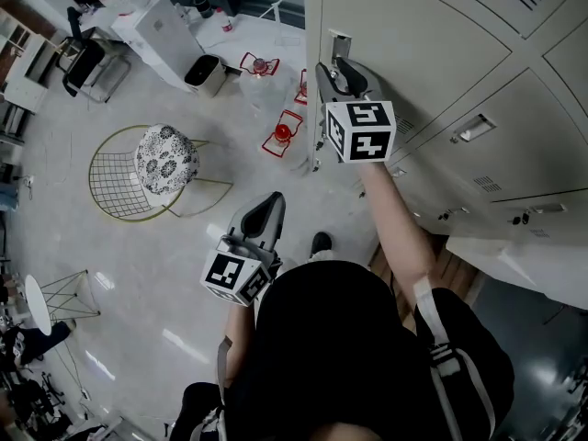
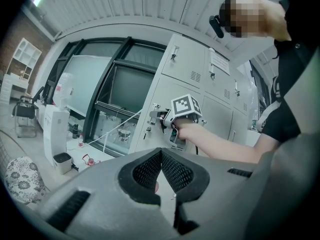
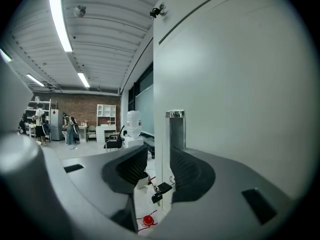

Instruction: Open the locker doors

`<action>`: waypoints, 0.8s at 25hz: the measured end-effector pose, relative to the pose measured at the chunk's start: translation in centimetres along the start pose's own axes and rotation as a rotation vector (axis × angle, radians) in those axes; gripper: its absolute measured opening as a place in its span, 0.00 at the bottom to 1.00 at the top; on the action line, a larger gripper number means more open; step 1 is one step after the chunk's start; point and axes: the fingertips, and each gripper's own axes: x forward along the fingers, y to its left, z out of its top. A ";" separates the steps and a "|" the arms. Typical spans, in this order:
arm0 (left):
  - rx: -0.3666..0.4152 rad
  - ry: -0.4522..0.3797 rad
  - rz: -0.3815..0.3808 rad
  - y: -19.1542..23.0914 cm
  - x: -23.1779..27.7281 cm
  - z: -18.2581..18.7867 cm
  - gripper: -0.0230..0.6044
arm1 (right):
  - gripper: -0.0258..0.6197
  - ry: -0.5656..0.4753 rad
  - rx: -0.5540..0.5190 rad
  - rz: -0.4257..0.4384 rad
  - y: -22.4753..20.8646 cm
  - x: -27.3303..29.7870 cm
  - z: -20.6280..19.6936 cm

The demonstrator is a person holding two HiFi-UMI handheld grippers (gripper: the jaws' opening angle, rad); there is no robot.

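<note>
Nearest you, your left gripper hangs over the pale glossy floor with its jaws together and empty, your right gripper stands parted astride the grey locker door edge without pressing it, and farther off sit one wire chair and one white bin.

Looking steeply down: the right gripper, at the end of an extended bare forearm, sits at the edge of a grey locker door, just below its small metal latch. The left gripper hangs lower over the pale floor. A wire chair with a patterned cushion stands well apart.
</note>
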 end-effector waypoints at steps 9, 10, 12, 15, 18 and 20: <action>-0.007 0.000 -0.007 0.1 0.0 0.0 0.06 | 0.33 0.014 -0.054 -0.007 0.5 0.9 -0.2; -0.008 0.001 -0.009 0.1 0.1 -0.1 0.06 | 0.34 0.015 -0.055 -0.008 0.4 1.0 -0.2; -0.010 0.002 -0.010 0.1 0.1 -0.1 0.06 | 0.34 0.017 -0.055 -0.008 0.4 1.2 -0.2; -0.011 0.003 -0.009 0.2 0.0 -0.1 0.06 | 0.34 0.018 -0.058 -0.002 0.5 1.5 -0.1; -0.011 0.002 -0.001 0.5 -0.2 0.0 0.06 | 0.34 0.020 -0.065 0.006 0.7 1.7 -0.3; -0.017 -0.003 0.006 0.6 -0.4 0.1 0.06 | 0.34 0.020 -0.067 0.008 0.7 1.7 -0.3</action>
